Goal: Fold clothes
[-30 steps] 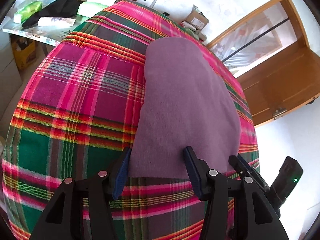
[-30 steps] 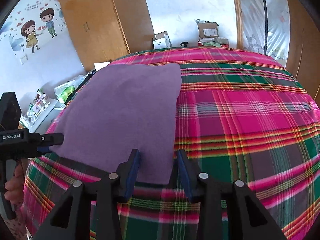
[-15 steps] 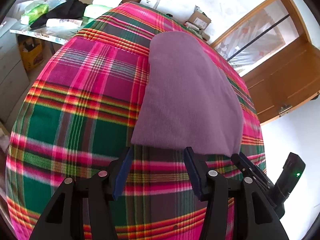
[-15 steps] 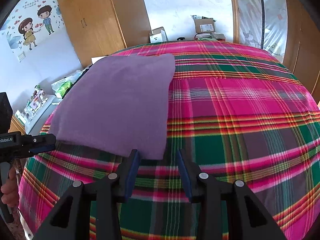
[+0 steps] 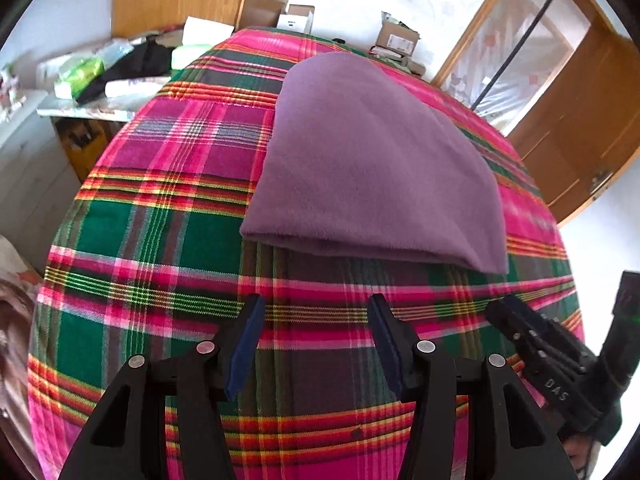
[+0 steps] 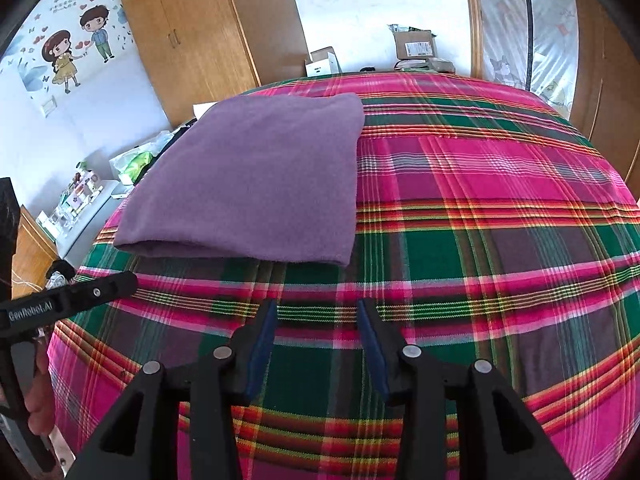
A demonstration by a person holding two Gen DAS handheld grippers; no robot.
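Now both my claws have pulled back from the purple cloth [image 5: 372, 168]: left claw [image 5: 316, 344] spread and empty, right claw [image 6: 318, 344] opening on nothing. It lies folded on the plaid bedspread [image 6: 500, 208], so this fold looks finished.

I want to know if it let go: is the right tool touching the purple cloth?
Apart. In the right wrist view, bare plaid bedspread shows between the opening right tool and the purple cloth.

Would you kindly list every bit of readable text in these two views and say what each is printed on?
"GenRobot.AI": on the side of the left gripper, in the right wrist view.
"DAS": on the side of the right gripper, in the left wrist view.
Cursive line above the cartoon couple wall sticker: too small to read.
Shipping label on the cardboard box: too small to read.
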